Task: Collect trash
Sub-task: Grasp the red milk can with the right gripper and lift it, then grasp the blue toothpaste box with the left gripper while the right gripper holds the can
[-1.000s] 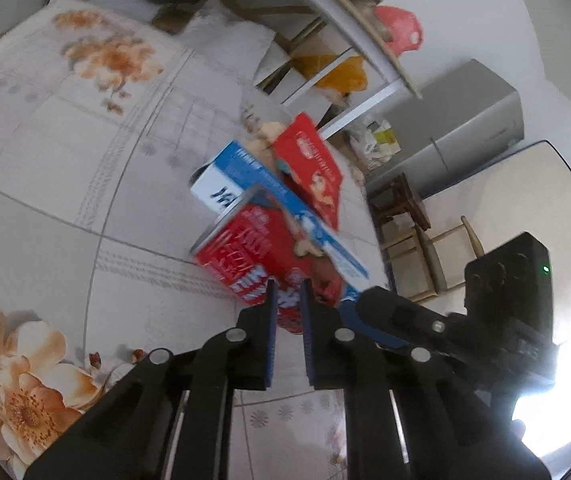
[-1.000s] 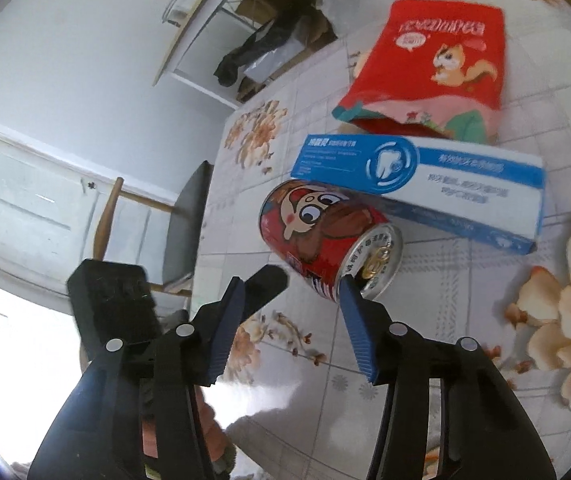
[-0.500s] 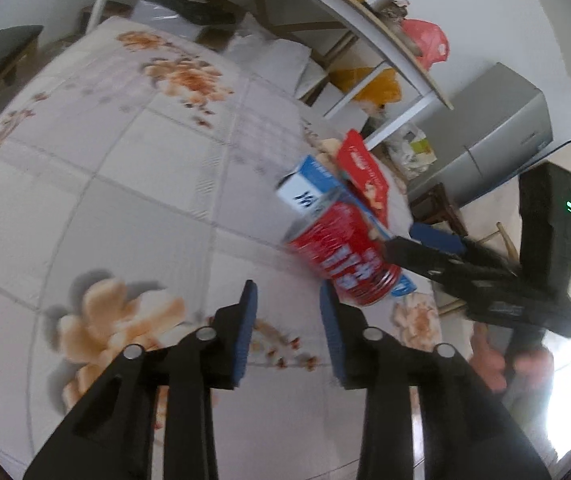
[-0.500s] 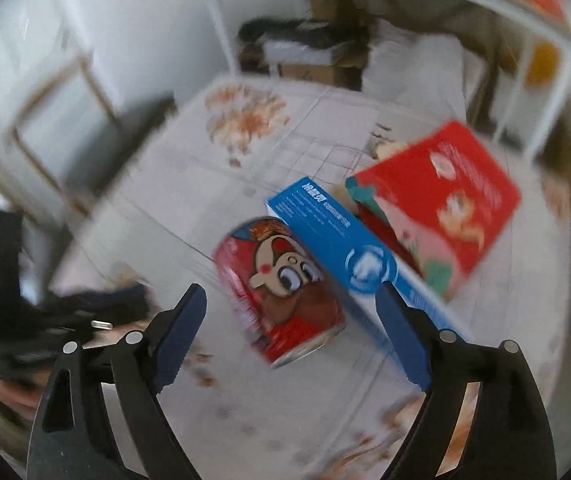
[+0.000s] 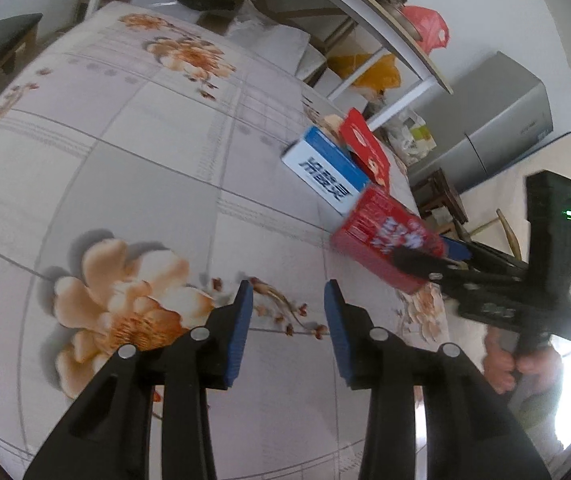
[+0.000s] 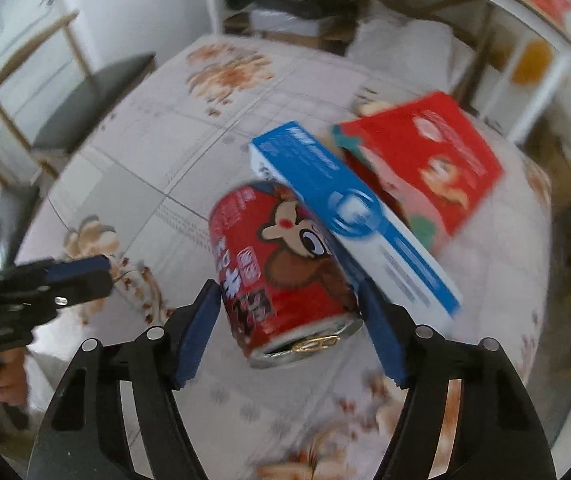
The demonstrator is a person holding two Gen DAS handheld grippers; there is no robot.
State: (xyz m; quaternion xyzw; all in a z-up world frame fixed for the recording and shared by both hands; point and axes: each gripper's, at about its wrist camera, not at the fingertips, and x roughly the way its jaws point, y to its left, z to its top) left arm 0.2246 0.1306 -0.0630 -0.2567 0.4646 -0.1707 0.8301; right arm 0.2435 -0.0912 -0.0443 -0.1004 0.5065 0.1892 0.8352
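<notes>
A red drink can [image 6: 285, 276] with a cartoon squirrel lies on its side on the flowered tablecloth [image 6: 173, 152]. My right gripper [image 6: 289, 324] is open with its jaws on either side of the can, close to it. Behind the can lie a blue and white toothpaste box [image 6: 349, 216] and a red snack bag [image 6: 425, 160]. In the left wrist view the can [image 5: 385, 240], box [image 5: 325, 168] and bag [image 5: 365, 148] sit at the right, with the right gripper [image 5: 429, 260] around the can. My left gripper [image 5: 287, 304] is open and empty, over the cloth to the can's left.
A dark chair [image 6: 93, 100] stands at the table's far left. A white shelf unit [image 5: 365, 20] with bags stands behind the table, a grey fridge [image 5: 497, 120] beyond it. The tablecloth [image 5: 125, 160] stretches wide to the left.
My left gripper has opened and drawn back left from the can. My right gripper has swung round and closed in, its jaws now straddling the can.
</notes>
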